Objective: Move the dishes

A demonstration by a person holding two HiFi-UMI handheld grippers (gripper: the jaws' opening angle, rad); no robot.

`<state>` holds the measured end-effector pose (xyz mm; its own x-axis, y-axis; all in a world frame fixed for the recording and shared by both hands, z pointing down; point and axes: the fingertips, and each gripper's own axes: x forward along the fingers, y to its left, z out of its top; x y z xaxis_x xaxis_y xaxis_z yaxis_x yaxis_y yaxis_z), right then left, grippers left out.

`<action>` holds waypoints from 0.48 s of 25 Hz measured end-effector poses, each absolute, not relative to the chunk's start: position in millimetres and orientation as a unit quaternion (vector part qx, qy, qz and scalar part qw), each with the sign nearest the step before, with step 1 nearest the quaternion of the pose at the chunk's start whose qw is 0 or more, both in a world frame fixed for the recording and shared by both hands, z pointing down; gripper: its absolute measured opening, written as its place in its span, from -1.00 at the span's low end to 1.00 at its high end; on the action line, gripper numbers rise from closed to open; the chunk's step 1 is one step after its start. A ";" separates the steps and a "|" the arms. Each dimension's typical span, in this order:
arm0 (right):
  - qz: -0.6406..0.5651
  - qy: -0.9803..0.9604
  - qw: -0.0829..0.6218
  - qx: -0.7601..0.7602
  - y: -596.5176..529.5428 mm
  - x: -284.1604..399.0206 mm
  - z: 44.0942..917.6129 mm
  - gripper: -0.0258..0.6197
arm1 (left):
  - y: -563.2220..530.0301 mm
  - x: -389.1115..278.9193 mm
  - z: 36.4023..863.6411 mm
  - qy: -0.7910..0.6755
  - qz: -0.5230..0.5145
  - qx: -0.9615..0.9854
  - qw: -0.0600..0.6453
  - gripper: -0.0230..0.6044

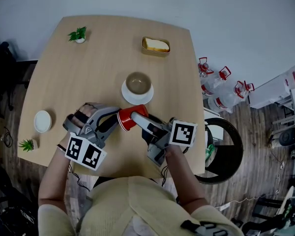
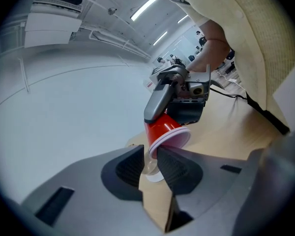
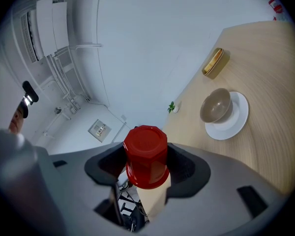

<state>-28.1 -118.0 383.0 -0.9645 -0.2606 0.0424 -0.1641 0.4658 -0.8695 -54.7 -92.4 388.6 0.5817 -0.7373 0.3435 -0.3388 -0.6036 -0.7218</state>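
Observation:
A red cup (image 1: pixel 127 120) lies on its side in the air over the near part of the wooden table (image 1: pixel 88 73). My right gripper (image 1: pixel 139 118) is shut on the red cup (image 3: pixel 146 156), gripping its body with the base facing away in the right gripper view. From the left, my left gripper (image 1: pixel 117 120) meets the cup's mouth. In the left gripper view the red cup (image 2: pixel 162 129) has its rim between my left gripper's (image 2: pixel 148 156) narrow jaws, and a sliver of gap still shows beside the rim. A beige bowl (image 1: pixel 138 83) sits on a white saucer (image 1: pixel 125 93) beyond the cup.
A small white dish (image 1: pixel 42 121) lies near the left edge beside a tiny plant (image 1: pixel 26 144). A yellow tray with bread (image 1: pixel 156 45) and another small plant (image 1: pixel 78 34) stand at the far side. A dark chair (image 1: pixel 226 141) and water bottles (image 1: pixel 221 87) are to the right.

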 end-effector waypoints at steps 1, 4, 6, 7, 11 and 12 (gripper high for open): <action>-0.504 0.854 0.049 -0.123 -117.1 -28.5 383.2 -0.11 | -92.3 -54.7 387.6 0.322 -0.323 -0.834 0.310 -0.66; -0.513 0.848 0.056 -0.118 -116.7 -28.3 382.7 -0.11 | -91.3 -53.8 385.3 0.319 -0.323 -0.833 0.318 -0.72; -0.519 0.845 0.061 -0.115 -116.3 -28.3 382.0 -0.11 | -90.4 -53.2 384.0 0.316 -0.323 -0.831 0.324 -0.76; -0.522 0.843 0.063 -0.112 -116.1 -28.4 381.8 -0.11 | -90.1 -53.2 383.3 0.315 -0.323 -0.830 0.327 -0.77; -0.536 0.834 0.076 -0.104 -115.6 -28.1 382.7 -0.10 | -89.6 -53.3 381.3 0.311 -0.325 -0.828 0.334 -0.79; -0.538 0.833 0.080 -0.103 -115.4 -28.0 382.9 -0.10 | -89.5 -53.3 381.4 0.309 -0.328 -0.827 0.335 -0.80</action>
<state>-28.0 -115.4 382.9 -0.9660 -0.2577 -0.0226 -0.0855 0.4005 -0.9123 -53.3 -89.5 381.4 0.5930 -0.7320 0.3356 -0.2915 -0.5836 -0.7579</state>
